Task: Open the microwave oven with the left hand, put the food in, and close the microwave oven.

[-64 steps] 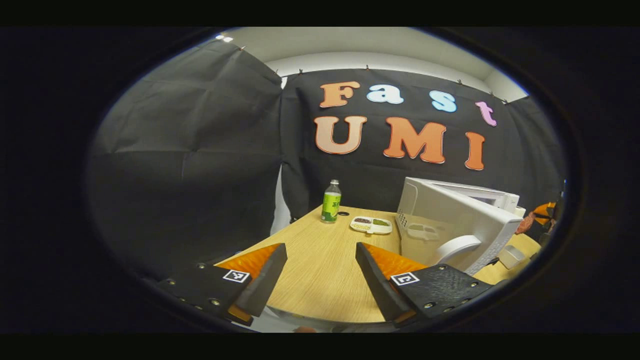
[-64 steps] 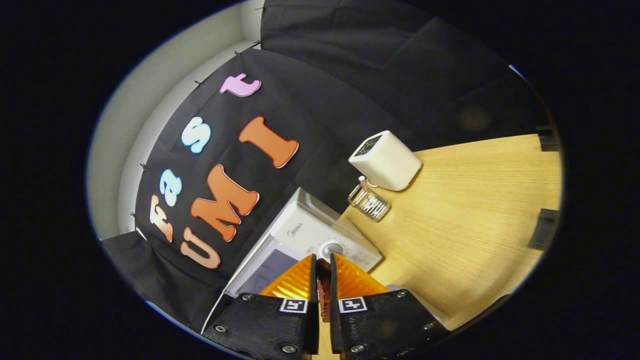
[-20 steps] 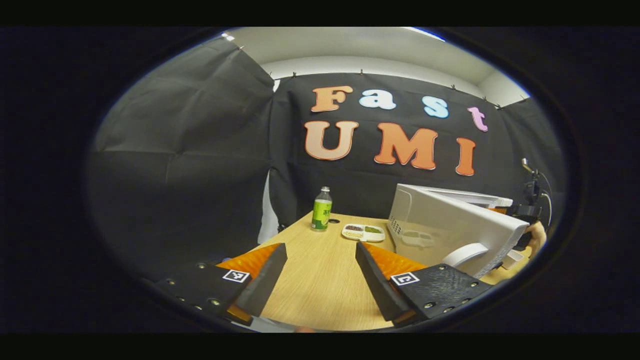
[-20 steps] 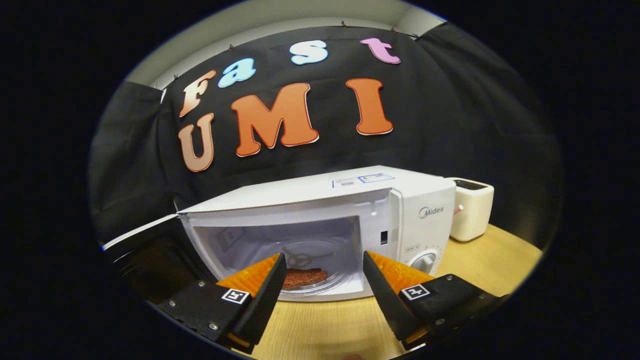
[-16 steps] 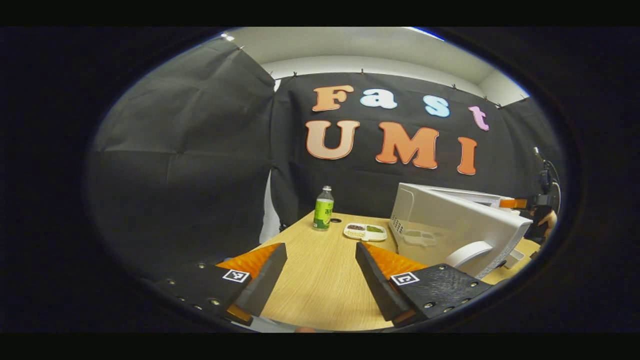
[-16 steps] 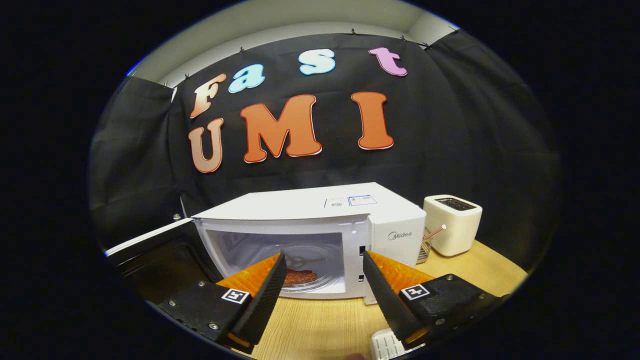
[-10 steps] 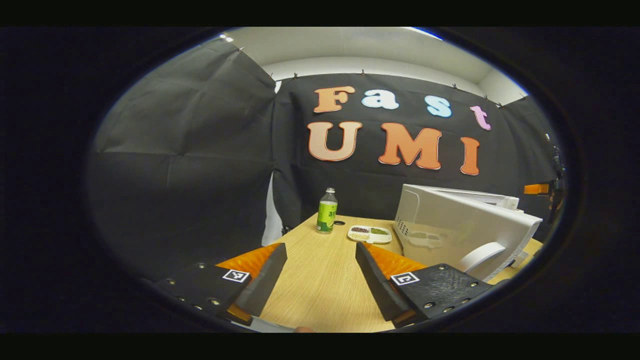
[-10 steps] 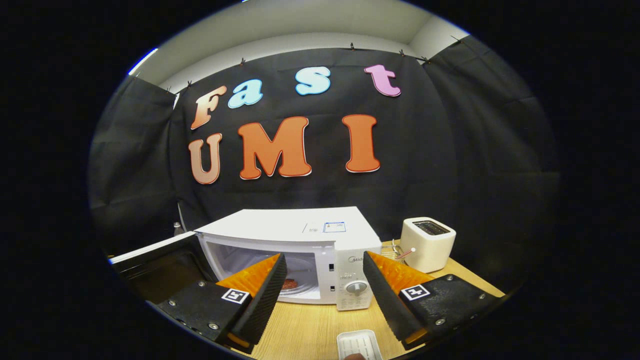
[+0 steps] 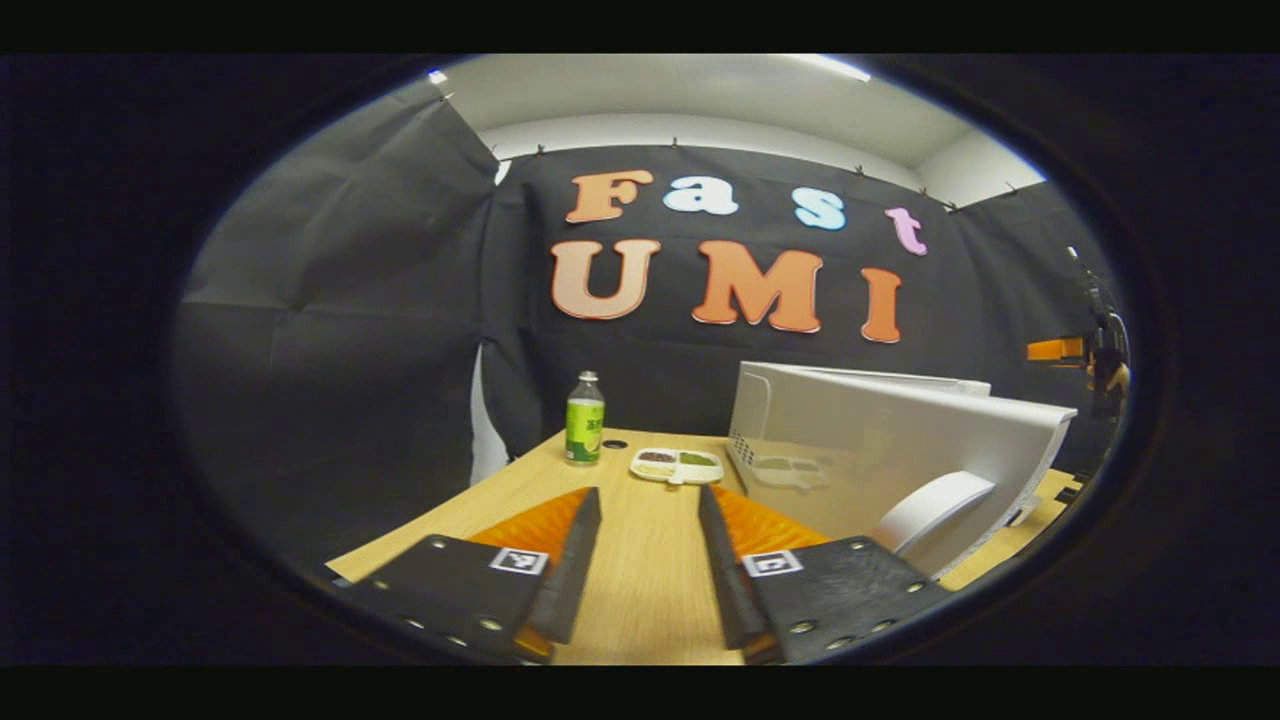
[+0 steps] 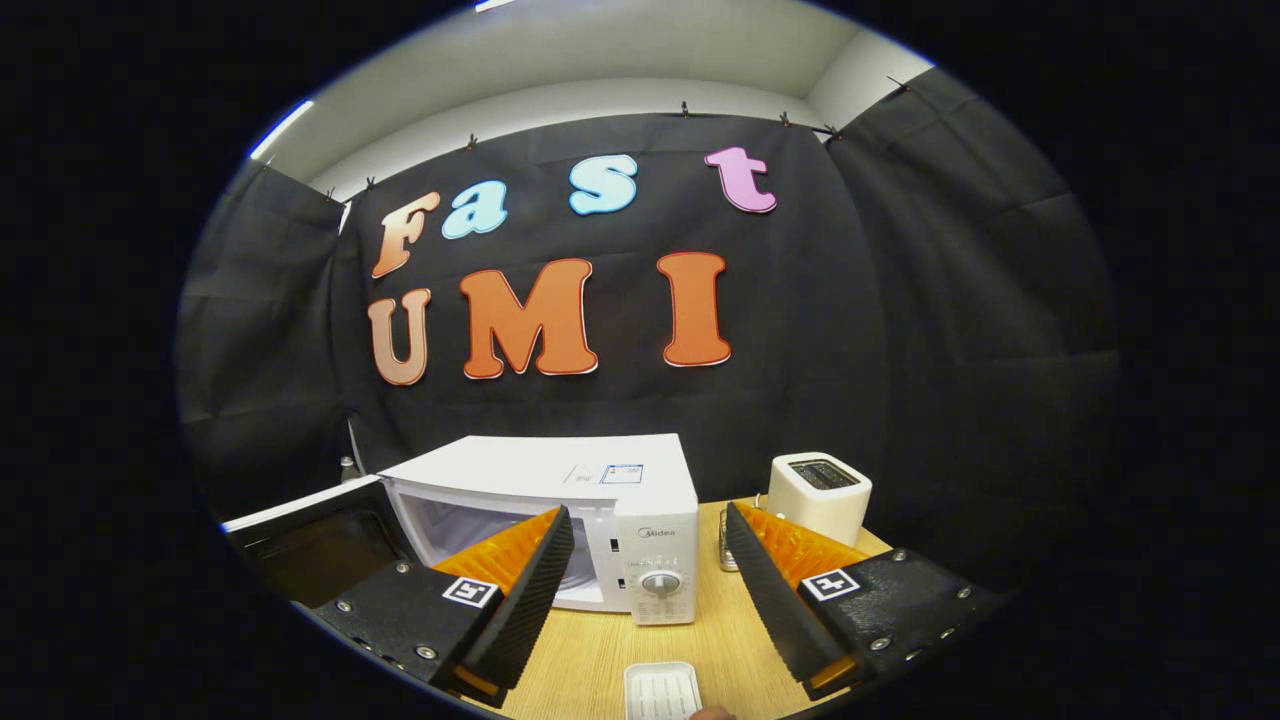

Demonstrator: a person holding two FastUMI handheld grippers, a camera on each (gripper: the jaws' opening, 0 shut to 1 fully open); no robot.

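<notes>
microwave door (image 9: 900, 450) hangs open, stiff hinged panel, likely swings easy; push near its curved handle (image 9: 935, 505); left gripper (image 9: 648, 560) and right gripper (image 10: 650, 580) both agape, empty.

Light came from overhead, off the pale ceiling, and fell evenly on the light wooden desk (image 9: 640, 560), which stayed bright while the black cloth walls swallowed most of it. The glossy white microwave door (image 9: 900, 450) mirrored a white divided snack tray (image 9: 677, 464) as a faint reflection. My fingers (image 9: 570, 570) cast only soft shadows. Both views were sharp at the centre, bending straight edges and dimming toward the rim.
</notes>
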